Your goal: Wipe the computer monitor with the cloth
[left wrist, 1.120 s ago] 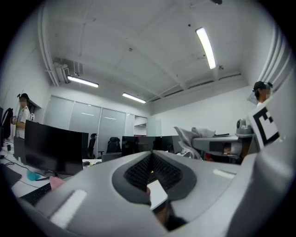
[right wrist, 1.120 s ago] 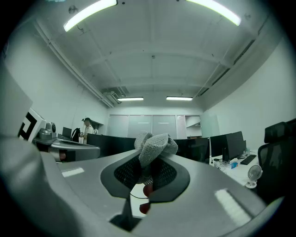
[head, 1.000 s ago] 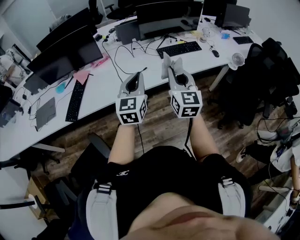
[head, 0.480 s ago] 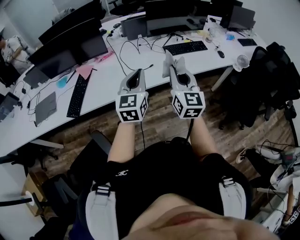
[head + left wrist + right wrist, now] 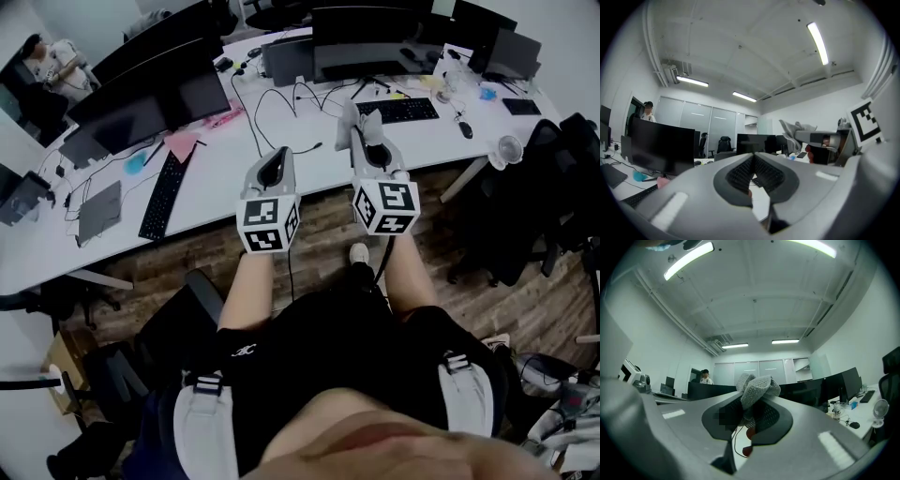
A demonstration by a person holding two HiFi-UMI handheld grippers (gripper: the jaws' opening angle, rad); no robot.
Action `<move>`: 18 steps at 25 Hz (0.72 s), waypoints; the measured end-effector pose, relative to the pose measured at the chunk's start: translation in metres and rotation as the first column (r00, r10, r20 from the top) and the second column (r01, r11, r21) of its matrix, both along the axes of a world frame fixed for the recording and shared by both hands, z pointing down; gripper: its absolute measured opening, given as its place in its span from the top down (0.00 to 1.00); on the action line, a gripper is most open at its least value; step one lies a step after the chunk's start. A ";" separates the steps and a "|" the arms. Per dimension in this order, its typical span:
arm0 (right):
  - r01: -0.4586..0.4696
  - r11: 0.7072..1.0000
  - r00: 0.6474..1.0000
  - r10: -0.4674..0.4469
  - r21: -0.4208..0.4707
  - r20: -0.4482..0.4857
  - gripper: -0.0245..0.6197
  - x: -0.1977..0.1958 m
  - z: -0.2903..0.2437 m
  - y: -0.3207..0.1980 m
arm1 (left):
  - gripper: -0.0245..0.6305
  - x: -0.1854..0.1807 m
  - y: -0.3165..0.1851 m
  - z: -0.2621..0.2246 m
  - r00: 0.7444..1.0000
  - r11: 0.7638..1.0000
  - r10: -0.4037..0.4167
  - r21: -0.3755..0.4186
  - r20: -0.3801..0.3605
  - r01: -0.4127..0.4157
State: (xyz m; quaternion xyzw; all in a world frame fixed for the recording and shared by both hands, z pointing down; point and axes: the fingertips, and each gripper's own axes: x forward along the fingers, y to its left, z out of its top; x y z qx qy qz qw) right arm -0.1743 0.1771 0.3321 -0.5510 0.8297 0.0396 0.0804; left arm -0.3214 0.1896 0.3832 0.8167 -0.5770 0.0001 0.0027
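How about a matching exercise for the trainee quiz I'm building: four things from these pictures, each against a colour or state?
Things:
1 cloth
2 left gripper
3 paper note
4 keyboard

Colour or state:
a black
b pink
c shut, empty
d clamped in the right gripper

Pairs: 1-d, 2-c, 3-b, 4-a

An open-plan office: long white desks (image 5: 216, 173) carrying monitors (image 5: 150, 103) and keyboards (image 5: 397, 111) (swivel chairs (image 5: 525, 216) alongside), strip lights (image 5: 818, 42) overhead.

grey woven cloth (image 5: 757, 390), black monitor (image 5: 370, 37), white desk (image 5: 225, 178), brown wood-grain floor (image 5: 319, 234).
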 end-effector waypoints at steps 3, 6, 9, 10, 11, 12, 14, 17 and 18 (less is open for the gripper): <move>0.006 1.000 1.000 -0.006 0.006 0.005 0.91 0.009 0.000 -0.035 | 0.88 0.005 -0.033 -0.002 1.000 1.000 -0.020 0.007 0.001 0.020; 0.022 1.000 1.000 -0.022 0.009 0.008 0.91 0.018 -0.003 -0.072 | 0.88 0.013 -0.071 -0.005 0.999 0.999 -0.035 0.005 -0.001 0.035; 0.038 0.999 0.999 -0.038 0.011 0.016 0.91 0.031 -0.008 -0.110 | 0.88 0.028 -0.108 -0.009 0.999 0.999 -0.045 0.002 0.009 0.045; 0.043 0.999 0.999 -0.043 0.010 0.019 0.91 0.036 -0.010 -0.123 | 0.88 0.033 -0.120 -0.010 0.999 0.999 -0.048 0.001 0.010 0.048; 0.048 0.999 0.999 -0.048 0.008 0.021 0.91 0.040 -0.011 -0.135 | 0.88 0.038 -0.131 -0.010 0.999 0.999 -0.051 -0.001 0.012 0.051; 0.052 0.999 0.998 -0.052 0.007 0.020 0.91 0.045 -0.012 -0.147 | 0.88 0.043 -0.142 -0.011 0.998 0.998 -0.055 -0.004 0.016 0.056; 0.062 0.998 0.998 -0.062 0.005 0.017 0.91 0.055 -0.014 -0.169 | 0.88 0.053 -0.164 -0.013 0.997 0.998 -0.069 -0.009 0.022 0.069; 0.080 0.997 0.997 -0.080 -0.001 0.017 0.91 0.070 -0.015 -0.203 | 0.88 0.066 -0.197 -0.016 0.995 0.996 -0.093 -0.016 0.021 0.093; 0.086 0.996 0.996 -0.086 -0.004 0.018 0.91 0.076 -0.015 -0.214 | 0.88 0.072 -0.207 -0.017 0.995 0.995 -0.100 -0.019 0.022 0.100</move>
